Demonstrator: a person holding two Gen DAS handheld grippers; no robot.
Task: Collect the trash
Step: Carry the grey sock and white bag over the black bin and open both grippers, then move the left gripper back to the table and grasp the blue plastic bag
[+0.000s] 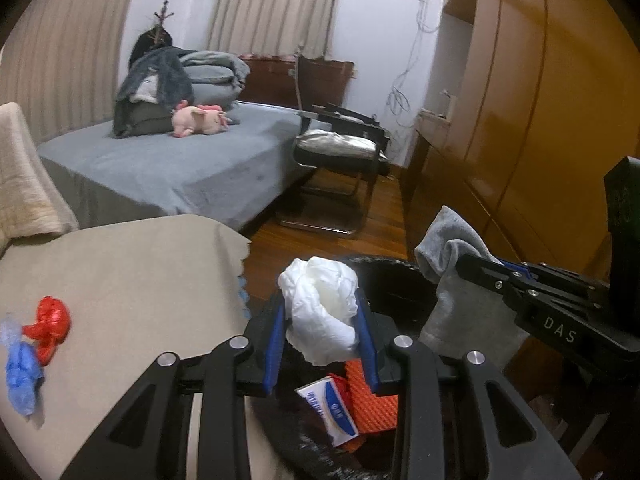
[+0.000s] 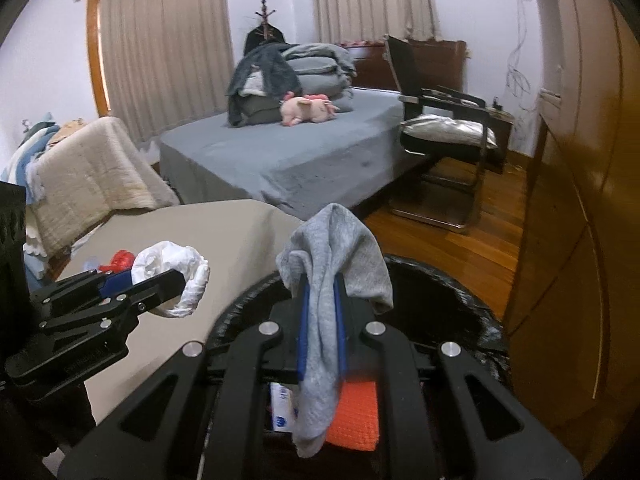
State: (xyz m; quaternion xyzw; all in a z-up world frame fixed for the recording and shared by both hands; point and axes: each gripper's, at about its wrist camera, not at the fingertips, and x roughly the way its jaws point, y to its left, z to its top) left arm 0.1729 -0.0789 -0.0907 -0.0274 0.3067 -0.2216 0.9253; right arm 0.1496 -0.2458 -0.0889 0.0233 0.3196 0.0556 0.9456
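Observation:
My left gripper (image 1: 322,328) is shut on a crumpled white tissue (image 1: 324,308) and holds it over the black-lined trash bin (image 1: 400,280). The tissue also shows in the right wrist view (image 2: 176,268), at the left. My right gripper (image 2: 320,320) is shut on a grey sock (image 2: 332,264) that hangs over the bin (image 2: 460,300). The sock also shows in the left wrist view (image 1: 452,280). In the bin lie an orange ridged piece (image 1: 372,404) and a white-and-blue packet (image 1: 332,408). A red wad (image 1: 50,322) and a blue wad (image 1: 22,372) lie on the beige table (image 1: 132,280).
A bed with a grey sheet (image 1: 180,164), folded bedding and a pink plush toy (image 1: 198,120) stands behind the table. A black chair (image 1: 340,152) stands on the wooden floor. A wooden wardrobe (image 1: 540,100) fills the right side. A beige-covered seat (image 2: 88,168) is at left.

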